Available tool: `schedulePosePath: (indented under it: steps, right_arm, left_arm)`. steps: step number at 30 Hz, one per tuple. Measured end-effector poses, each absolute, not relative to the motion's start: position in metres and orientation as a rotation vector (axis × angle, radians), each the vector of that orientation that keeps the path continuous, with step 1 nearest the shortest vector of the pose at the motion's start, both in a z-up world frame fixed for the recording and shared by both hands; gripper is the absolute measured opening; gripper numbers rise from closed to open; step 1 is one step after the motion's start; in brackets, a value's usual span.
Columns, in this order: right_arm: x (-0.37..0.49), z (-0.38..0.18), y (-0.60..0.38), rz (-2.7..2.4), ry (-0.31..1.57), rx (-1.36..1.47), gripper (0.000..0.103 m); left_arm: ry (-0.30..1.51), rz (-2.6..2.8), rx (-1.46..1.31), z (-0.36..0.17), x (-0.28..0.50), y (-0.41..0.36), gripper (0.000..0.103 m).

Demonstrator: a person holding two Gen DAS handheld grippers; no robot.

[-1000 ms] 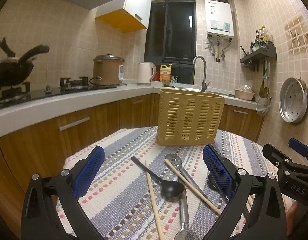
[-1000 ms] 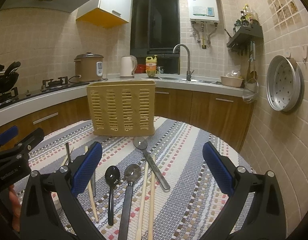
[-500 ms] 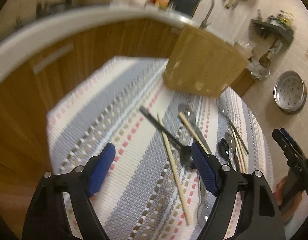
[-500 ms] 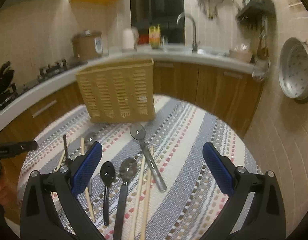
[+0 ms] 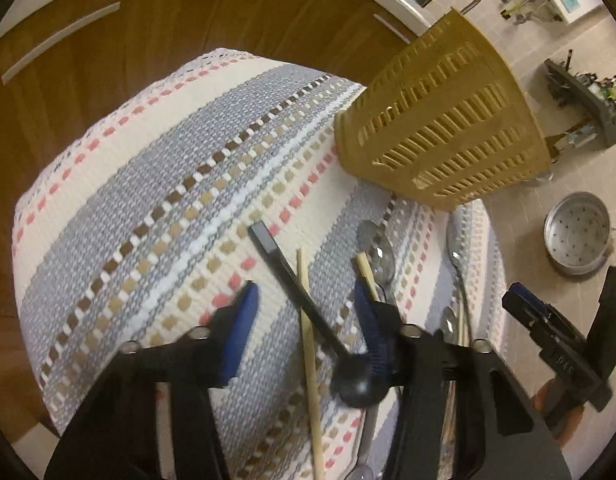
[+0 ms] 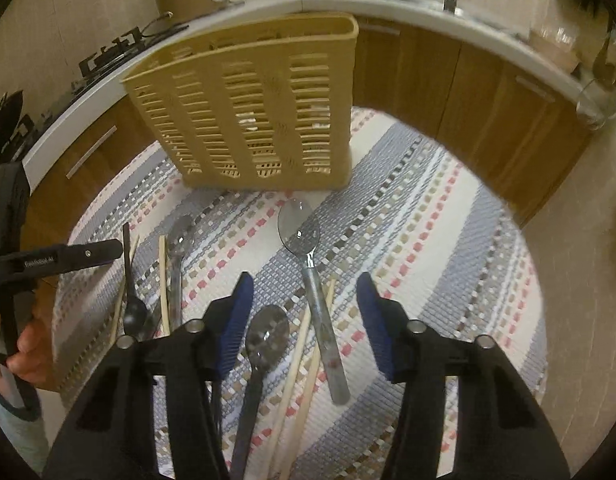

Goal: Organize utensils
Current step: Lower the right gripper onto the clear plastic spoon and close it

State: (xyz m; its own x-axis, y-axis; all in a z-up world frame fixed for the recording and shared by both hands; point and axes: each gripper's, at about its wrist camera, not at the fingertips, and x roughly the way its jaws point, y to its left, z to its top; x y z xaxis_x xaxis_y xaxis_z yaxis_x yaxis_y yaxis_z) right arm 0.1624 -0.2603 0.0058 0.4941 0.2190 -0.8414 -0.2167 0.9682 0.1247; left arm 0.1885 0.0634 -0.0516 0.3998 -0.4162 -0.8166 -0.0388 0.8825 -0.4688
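Task status: early stage. No utensil can be seen inside the tan slotted plastic utensil holder, which stands upright at the far edge of the round table under a striped woven cloth. Through the slots its compartments look bare, though the interior is only partly visible.

Items still lying loose on the cloth, in front of the holder:
- A clear-bowled spoon with a metal handle, nearest the holder and roughly central.
- A dark-handled spoon with a perforated metal bowl, just beside two pale wooden chopsticks.
- On the left side, a slim black plastic spoon crossing a pale wooden chopstick, with a metal spoon and another chopstick close by.

Tong state:
- The left gripper points steeply down with the black spoon and the crossing chopstick between its blue pads. The jaws have just been closing; the pads do not yet press on either item.
- The right gripper points down over the central group. Its jaws have likewise just been closing, and nothing is clamped.

Remaining work, by judgement: every utensil must still be lifted and dropped into the holder.
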Motion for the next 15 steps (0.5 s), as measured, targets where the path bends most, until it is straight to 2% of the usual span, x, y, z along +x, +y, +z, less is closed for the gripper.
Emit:
schedulePosePath:
  steps: [2,3,5,8,15]
  right_arm:
    - [0.168,0.002,-0.261,0.286,1.045,0.029,0.041]
    - [0.168,0.001,-0.260,0.294,1.050,0.031,0.041]
    - [0.168,-0.001,-0.257,0.301,1.049,0.020,0.041]
    - [0.166,-0.005,-0.252,0.309,1.052,-0.008,0.041]
    - [0.172,-0.008,-0.257,0.283,1.073,-0.007,0.041]
  left_arm:
    - [1.146,-0.228,-0.431,-0.051,0.191,0.061,0.035]
    - [1.146,-0.209,-0.416,-0.051,0.192,0.059,0.026]
    - [1.141,-0.184,-0.403,-0.053,0.195,0.060,0.016]
    - [1.142,-0.176,-0.422,-0.054,0.198,0.068,0.012]
    - [1.155,-0.097,-0.335,-0.049,0.207,0.053,0.013]
